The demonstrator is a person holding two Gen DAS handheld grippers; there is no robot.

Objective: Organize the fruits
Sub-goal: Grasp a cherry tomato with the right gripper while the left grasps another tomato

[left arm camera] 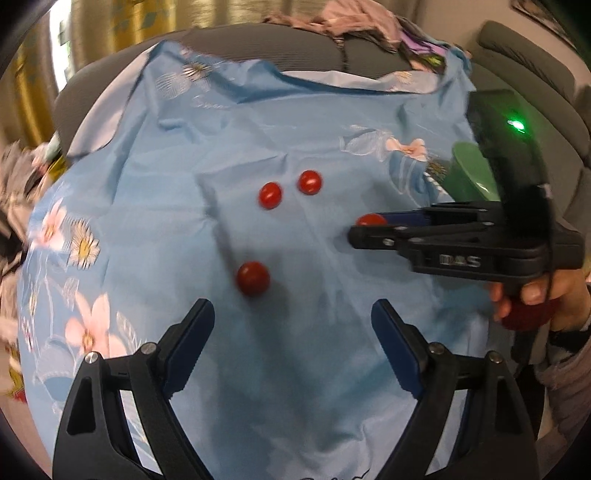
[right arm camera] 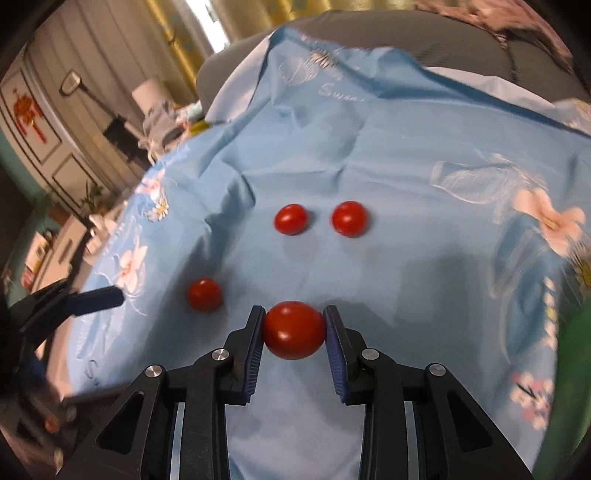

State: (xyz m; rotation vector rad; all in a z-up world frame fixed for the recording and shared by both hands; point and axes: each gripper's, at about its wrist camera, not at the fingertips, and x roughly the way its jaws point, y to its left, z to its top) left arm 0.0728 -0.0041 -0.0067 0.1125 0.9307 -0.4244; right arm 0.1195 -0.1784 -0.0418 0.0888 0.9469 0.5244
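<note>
Several red cherry tomatoes lie on a light blue flowered cloth [left arm camera: 295, 129]. My right gripper [right arm camera: 294, 330] is shut on one tomato [right arm camera: 294, 329], just above the cloth; it also shows in the left wrist view [left arm camera: 371, 220]. Three tomatoes lie loose: a pair side by side [right arm camera: 290, 219] [right arm camera: 349, 218] and one nearer the left gripper [right arm camera: 204, 294]. In the left wrist view they are the pair [left arm camera: 270, 195] [left arm camera: 310, 182] and the near one [left arm camera: 253, 278]. My left gripper [left arm camera: 291, 325] is open and empty, just short of the near tomato.
A green bowl [left arm camera: 467, 171] stands at the cloth's right side, behind the right gripper, and shows as a green edge in the right wrist view [right arm camera: 576, 369]. Grey sofa cushions and piled clothes [left arm camera: 351, 18] lie beyond the cloth. Furniture stands off to the left.
</note>
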